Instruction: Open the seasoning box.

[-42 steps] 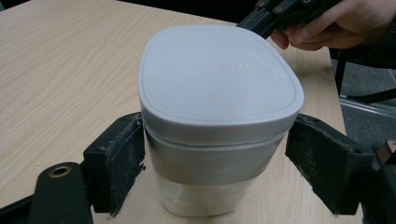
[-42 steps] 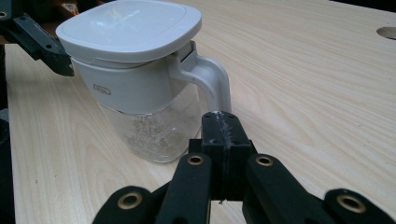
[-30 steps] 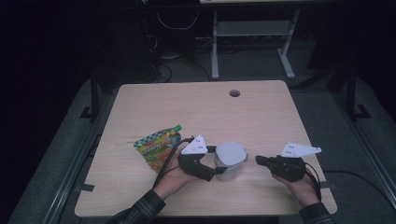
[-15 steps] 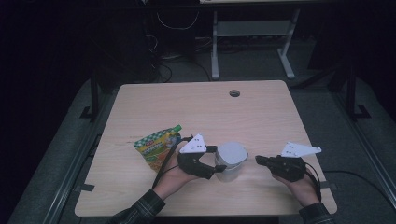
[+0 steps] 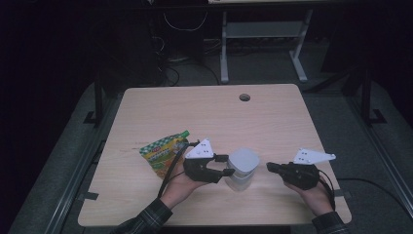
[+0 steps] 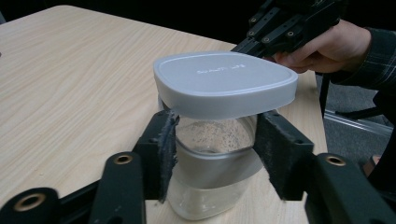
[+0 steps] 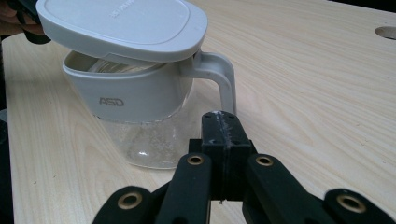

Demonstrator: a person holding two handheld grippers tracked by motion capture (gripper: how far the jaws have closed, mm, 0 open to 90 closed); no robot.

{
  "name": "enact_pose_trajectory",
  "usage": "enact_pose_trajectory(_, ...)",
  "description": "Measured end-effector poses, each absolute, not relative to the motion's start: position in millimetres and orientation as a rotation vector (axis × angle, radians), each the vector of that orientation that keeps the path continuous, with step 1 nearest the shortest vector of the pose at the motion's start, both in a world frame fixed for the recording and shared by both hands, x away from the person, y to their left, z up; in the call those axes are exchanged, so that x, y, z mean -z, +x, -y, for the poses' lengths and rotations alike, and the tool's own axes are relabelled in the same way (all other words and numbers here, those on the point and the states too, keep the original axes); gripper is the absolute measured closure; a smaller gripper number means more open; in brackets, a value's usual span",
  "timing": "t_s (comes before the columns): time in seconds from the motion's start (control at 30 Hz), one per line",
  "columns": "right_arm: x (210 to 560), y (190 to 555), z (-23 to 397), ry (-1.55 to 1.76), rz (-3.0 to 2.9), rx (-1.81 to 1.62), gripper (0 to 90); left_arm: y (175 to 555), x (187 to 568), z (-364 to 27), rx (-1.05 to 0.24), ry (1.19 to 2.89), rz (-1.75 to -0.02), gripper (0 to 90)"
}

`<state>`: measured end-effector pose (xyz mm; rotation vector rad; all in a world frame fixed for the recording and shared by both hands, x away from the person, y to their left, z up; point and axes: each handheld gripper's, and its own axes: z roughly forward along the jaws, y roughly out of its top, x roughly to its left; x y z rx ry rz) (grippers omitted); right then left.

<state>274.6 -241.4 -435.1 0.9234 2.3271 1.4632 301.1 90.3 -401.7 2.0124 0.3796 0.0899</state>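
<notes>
A small clear glass jar (image 5: pixel 240 178) with a grey collar and side handle (image 7: pixel 219 74) stands on the table's near middle. Its grey lid (image 6: pixel 224 81) rests tilted on top. My left gripper (image 5: pixel 226 165) reaches in from the left. Its jaws have just been closing, and the pads (image 6: pixel 163 149) now press the jar's glass (image 6: pixel 210 140) from both sides under the lid. My right gripper (image 5: pixel 270 167) lies to the jar's right, shut with nothing between its jaws. Its tips (image 7: pixel 219 126) point at the handle, a little short of it.
A green and yellow snack pouch (image 5: pixel 163 148) lies flat just left of the left hand. The wooden table (image 5: pixel 204 112) has a round cable hole (image 5: pixel 244 97) near its far edge. Dark floor, cables and a desk frame lie beyond.
The left gripper's jaws have narrowed onto the jar's sides. Both hands, the jar and the pouch keep their places.
</notes>
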Motion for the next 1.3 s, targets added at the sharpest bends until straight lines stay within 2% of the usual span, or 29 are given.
enact_pose_trajectory(0.67,433,273,241,0.917,-2.327,-1.47,89.9,299,400,-96,-0.071,2.004,-0.431,77.3)
enact_pose_trajectory(0.8,429,272,241,0.912,-2.313,-1.491,90.0,299,400,-97,-0.073,2.004,-0.426,88.1)
enact_pose_trajectory(1.3,402,285,230,0.848,-2.245,-1.576,90.0,297,400,-94,-0.062,2.009,-0.411,90.0)
